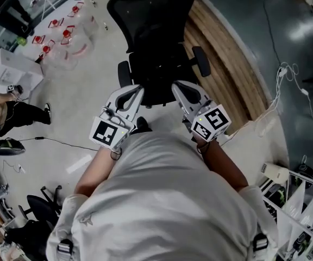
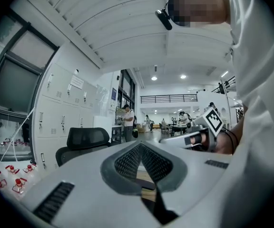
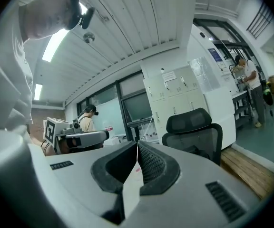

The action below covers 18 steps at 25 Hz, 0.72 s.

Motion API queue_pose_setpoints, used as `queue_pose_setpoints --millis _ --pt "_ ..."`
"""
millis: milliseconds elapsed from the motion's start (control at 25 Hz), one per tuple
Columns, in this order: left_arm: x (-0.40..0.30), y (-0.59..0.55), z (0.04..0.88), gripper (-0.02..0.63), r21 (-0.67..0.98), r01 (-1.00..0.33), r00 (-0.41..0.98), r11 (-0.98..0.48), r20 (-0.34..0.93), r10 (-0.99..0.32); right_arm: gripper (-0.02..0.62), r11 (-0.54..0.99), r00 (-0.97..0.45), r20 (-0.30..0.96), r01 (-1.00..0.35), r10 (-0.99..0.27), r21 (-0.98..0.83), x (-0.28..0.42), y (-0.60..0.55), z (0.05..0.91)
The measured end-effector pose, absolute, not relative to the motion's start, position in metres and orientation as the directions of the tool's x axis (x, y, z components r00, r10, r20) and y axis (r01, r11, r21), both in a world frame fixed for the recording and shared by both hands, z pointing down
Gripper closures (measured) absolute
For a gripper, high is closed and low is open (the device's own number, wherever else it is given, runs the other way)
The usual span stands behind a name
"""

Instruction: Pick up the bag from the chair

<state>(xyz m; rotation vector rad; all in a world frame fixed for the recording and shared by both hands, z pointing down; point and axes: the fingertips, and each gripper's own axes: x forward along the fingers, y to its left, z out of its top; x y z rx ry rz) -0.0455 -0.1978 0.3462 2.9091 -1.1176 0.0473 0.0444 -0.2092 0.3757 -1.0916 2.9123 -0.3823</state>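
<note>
– Black-and-white square markers top both cubes; any lettering?
– Nothing I can read. Lower left of centre, the left gripper is held level toward the chair, jaws together on nothing.
– And beside it?
– The right gripper, level too, jaws closed and empty, both forearms stretched forward.
– The bag?
– I can't pick it out against the black chair seat.

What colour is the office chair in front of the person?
The chair is black, seat and backrest alike; the head view shows it best.
</note>
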Motion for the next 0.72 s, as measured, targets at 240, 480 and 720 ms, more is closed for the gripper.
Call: queue_pose_setpoints --millis 240,480,720 --pt "-0.085 -0.228 0.343 0.598 0.001 -0.641 0.767 -0.768 0.049 -0.640 0.561 0.709 -0.736 0.057 -0.666 -0.674 -0.232 0.003 -0.239 0.367" --pt "-0.111 -0.247 0.348 0.599 -0.001 -0.646 0.762 -0.763 0.042 -0.646 0.561 0.709 -0.741 0.074 -0.662 -0.667 -0.242 -0.029 -0.258 0.372" --pt "-0.115 -0.271 0.353 0.598 0.011 -0.658 0.752 -0.753 0.063 -0.656 0.561 0.722 -0.756 0.082 -0.646 -0.649 -0.249 -0.036 -0.284 0.373"
